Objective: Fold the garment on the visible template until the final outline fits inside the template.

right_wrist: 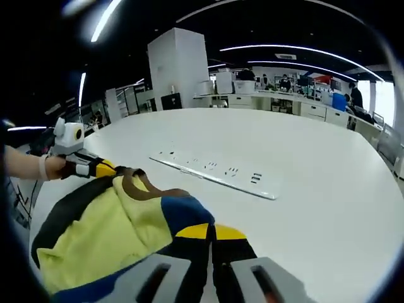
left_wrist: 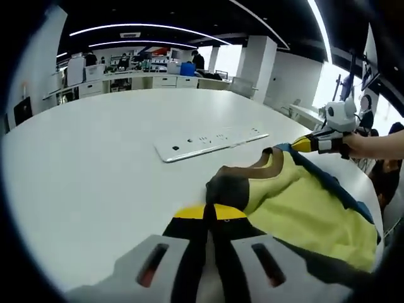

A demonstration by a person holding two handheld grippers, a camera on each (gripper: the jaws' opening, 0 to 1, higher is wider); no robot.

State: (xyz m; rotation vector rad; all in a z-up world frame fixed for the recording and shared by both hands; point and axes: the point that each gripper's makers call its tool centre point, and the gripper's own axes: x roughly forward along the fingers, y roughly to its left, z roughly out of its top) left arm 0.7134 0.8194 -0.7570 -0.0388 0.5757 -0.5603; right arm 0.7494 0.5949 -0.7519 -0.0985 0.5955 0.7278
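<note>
Yellow cloth with brown and blue trim — the garment — is lying bunched on the near part of the white table. Both the left gripper and the right gripper are clamping its edge, jaws closed on cloth. Beyond it, a flat white panel is lying toward the far side.

Left gripper jaws pinch garment on white table.
</note>
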